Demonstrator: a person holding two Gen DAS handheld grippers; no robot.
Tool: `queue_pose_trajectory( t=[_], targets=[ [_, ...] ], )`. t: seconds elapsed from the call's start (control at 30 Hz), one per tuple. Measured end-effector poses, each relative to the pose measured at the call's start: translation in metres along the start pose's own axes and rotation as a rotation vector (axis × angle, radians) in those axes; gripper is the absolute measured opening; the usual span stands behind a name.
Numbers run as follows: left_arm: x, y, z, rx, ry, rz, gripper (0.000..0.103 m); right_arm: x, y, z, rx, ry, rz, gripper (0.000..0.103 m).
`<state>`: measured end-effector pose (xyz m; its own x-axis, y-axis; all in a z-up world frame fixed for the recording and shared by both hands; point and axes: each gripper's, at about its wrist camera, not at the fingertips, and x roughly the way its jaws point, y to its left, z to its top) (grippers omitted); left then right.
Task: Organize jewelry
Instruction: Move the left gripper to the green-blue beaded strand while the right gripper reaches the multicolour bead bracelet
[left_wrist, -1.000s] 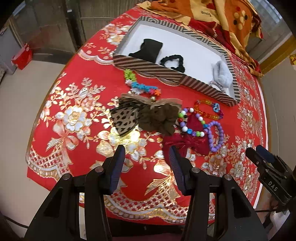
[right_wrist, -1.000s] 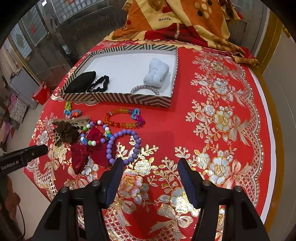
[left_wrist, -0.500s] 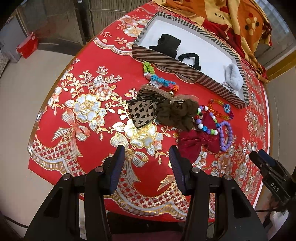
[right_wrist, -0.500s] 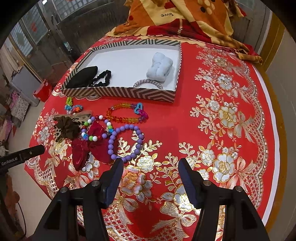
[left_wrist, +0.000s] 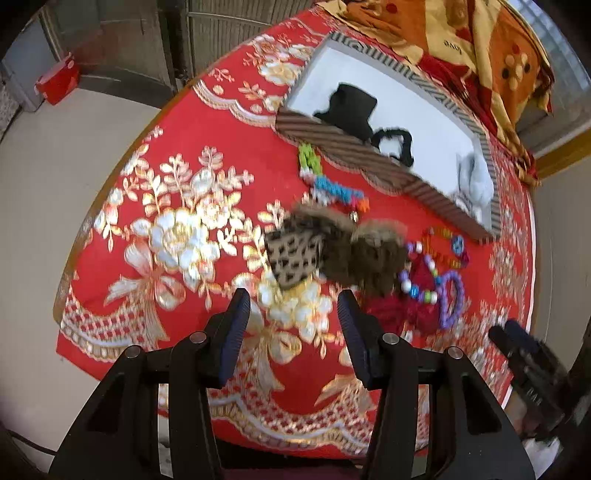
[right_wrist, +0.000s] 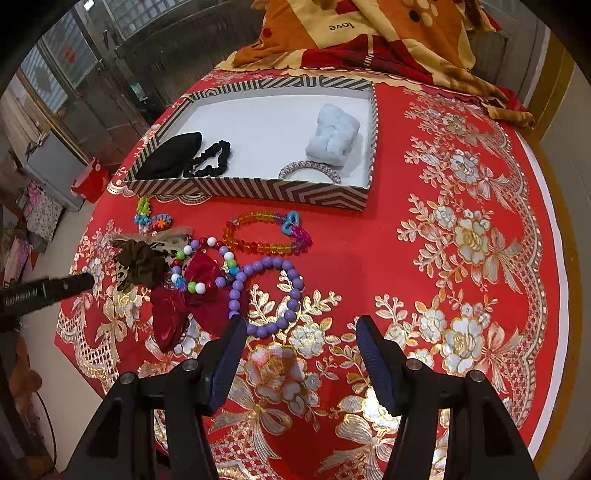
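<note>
A striped tray (right_wrist: 258, 190) (left_wrist: 347, 147) with a white floor holds a black pouch (right_wrist: 171, 155), a black scrunchie (right_wrist: 210, 158), a pale blue scrunchie (right_wrist: 332, 138) and a silvery bracelet (right_wrist: 310, 170). In front of it on the red cloth lie a leopard and brown bow (left_wrist: 332, 247) (right_wrist: 142, 260), a red bow (right_wrist: 192, 299), a purple bead bracelet (right_wrist: 269, 291), an orange bead bracelet (right_wrist: 264, 232), a multicoloured bead string (right_wrist: 201, 264) and a small colourful chain (left_wrist: 332, 184). My left gripper (left_wrist: 293, 310) hovers open just short of the leopard bow. My right gripper (right_wrist: 299, 336) hangs open by the purple bracelet's near edge.
The round table's red and gold cloth (right_wrist: 461, 236) falls over the near edge. An orange patterned blanket (right_wrist: 369, 33) is heaped behind the tray. A red box (left_wrist: 57, 79) stands on the floor at the left. The right half of the cloth is bare.
The left gripper has slid left along the table and rolled a little, so the jewelry now sits further right in its view. The right gripper has stayed almost still. Both stay open.
</note>
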<state>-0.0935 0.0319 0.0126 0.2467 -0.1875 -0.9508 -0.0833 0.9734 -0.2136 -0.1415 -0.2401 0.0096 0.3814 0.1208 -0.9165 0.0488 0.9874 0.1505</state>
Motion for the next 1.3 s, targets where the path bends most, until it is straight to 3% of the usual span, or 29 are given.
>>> queue_pose_trajectory(
  t=[0.37,0.57,0.63,0.73,0.97,1.1,1.3],
  targets=[
    [0.014,0.007,0.038,-0.043,0.01,-0.015,0.049,0.012,0.001,0.016,0.009,0.008,0.009,0.059],
    [0.024,0.011,0.045,-0.043,0.031,-0.01,0.049,0.015,0.019,0.023,-0.018,-0.003,0.114,0.059],
    [0.025,0.012,0.047,-0.046,0.036,-0.013,0.049,0.02,0.03,0.024,-0.055,0.004,0.135,0.049],
    [0.025,0.013,0.05,-0.043,0.035,-0.016,0.049,0.029,0.045,0.027,-0.103,0.017,0.141,0.042],
    [0.028,0.019,0.056,-0.052,0.043,-0.02,0.049,0.035,0.069,0.032,-0.17,0.038,0.214,0.039],
    [0.031,0.021,0.057,-0.056,0.052,-0.025,0.049,0.043,0.095,0.033,-0.248,0.06,0.237,0.031],
    [0.032,0.026,0.057,-0.057,0.056,-0.03,0.049,0.067,0.115,0.034,-0.326,0.107,0.183,0.026]
  ],
)
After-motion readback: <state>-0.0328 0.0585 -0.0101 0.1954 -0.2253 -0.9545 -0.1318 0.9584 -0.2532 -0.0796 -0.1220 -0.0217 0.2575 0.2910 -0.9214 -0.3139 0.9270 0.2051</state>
